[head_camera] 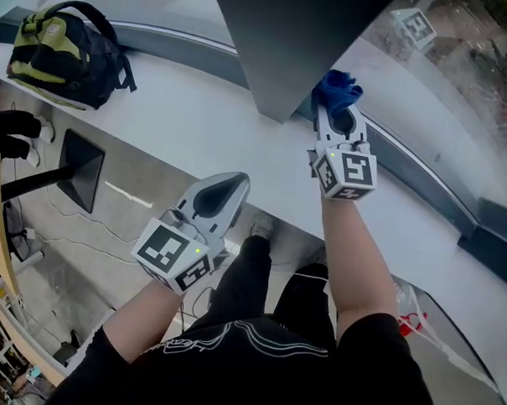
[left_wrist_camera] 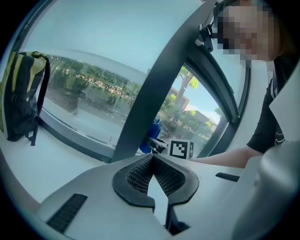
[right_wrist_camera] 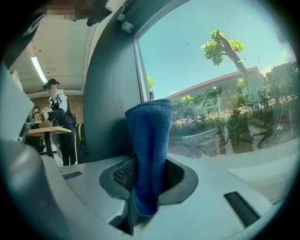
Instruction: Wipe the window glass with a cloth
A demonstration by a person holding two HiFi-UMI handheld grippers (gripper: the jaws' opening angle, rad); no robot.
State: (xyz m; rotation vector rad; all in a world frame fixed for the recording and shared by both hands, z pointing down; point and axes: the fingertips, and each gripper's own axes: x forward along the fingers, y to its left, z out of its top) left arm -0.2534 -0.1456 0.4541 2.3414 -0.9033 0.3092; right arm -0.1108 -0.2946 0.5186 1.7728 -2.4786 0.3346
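A blue cloth [right_wrist_camera: 149,140] stands upright between the jaws of my right gripper [right_wrist_camera: 147,174], which is shut on it. In the head view this gripper [head_camera: 340,130] holds the cloth [head_camera: 337,89] over the white sill, at the foot of the window glass [head_camera: 460,89] and just right of a dark pillar [head_camera: 294,40]. My left gripper [head_camera: 223,192] hangs lower and to the left, off the sill's near edge. Its jaws [left_wrist_camera: 153,159] are shut with nothing between them. From the left gripper view the cloth [left_wrist_camera: 151,137] and the right gripper's marker cube [left_wrist_camera: 181,149] show beside the pillar.
A black and yellow backpack [head_camera: 63,51] rests on the white sill [head_camera: 182,119] at far left. The dark window frame [head_camera: 422,175] runs along the glass. Below the sill are the floor, cables and a dark stand [head_camera: 79,169]. A person stands by a table [right_wrist_camera: 58,126] indoors.
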